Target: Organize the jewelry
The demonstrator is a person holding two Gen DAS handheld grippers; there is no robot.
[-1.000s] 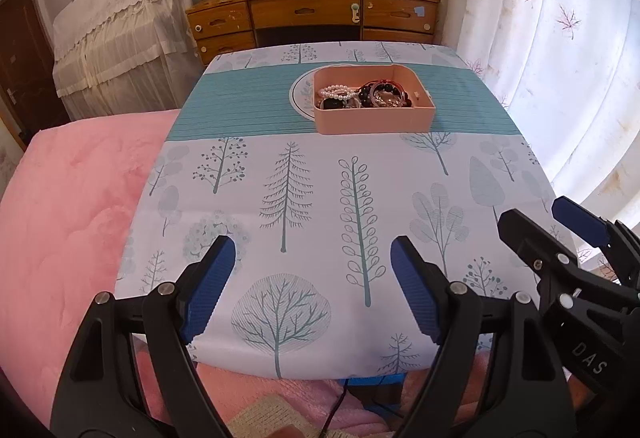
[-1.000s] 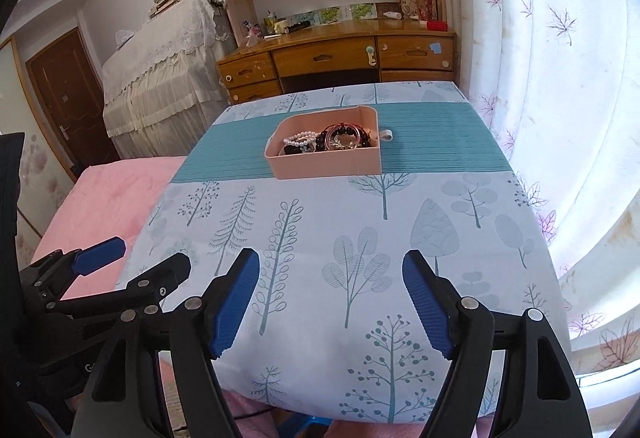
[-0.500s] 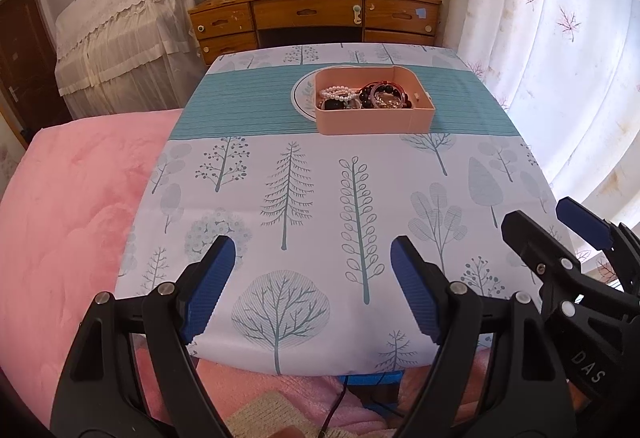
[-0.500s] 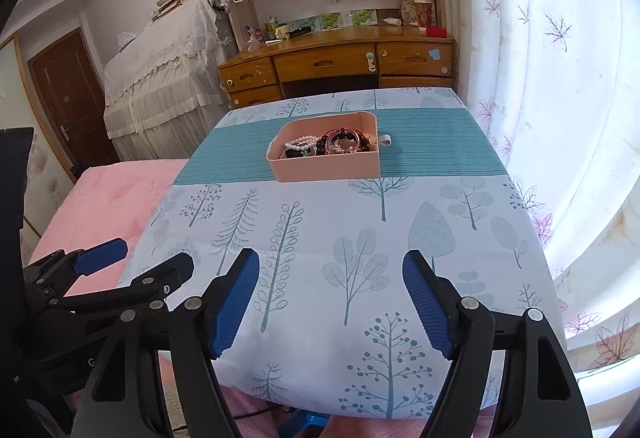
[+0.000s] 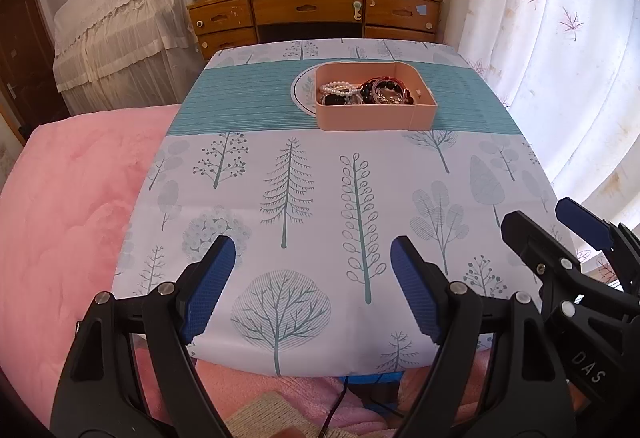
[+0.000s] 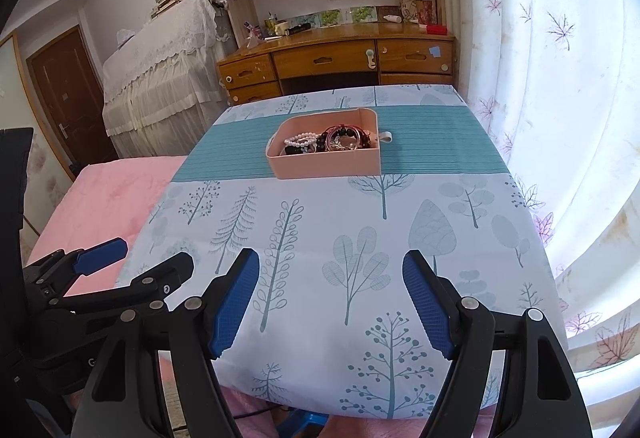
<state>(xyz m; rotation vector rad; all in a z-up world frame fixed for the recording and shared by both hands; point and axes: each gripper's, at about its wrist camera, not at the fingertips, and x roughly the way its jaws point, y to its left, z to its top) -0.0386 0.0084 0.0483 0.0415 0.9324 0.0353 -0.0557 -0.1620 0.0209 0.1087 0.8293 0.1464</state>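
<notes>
A pink box [image 5: 374, 115] stands on the teal band at the far side of the table, also in the right wrist view [image 6: 324, 161]. It holds a white pearl bracelet [image 5: 338, 89], dark bead bracelets [image 5: 390, 93] and other jewelry. A white round plate [image 5: 305, 91] lies partly under its left side. My left gripper [image 5: 310, 288] is open and empty over the table's near edge. My right gripper [image 6: 330, 302] is open and empty beside it, to its right, and shows in the left wrist view [image 5: 560, 230].
The table wears a tree-print cloth [image 5: 320, 197]. A pink bed [image 5: 68, 197] lies left of it. A wooden desk [image 5: 316, 15] stands behind, a lace-covered piece of furniture [image 5: 120, 37] at back left, white curtains [image 5: 560, 57] on the right.
Both grippers have drawn back a little and risen; the box looks slightly farther away. Both stay open and empty.
</notes>
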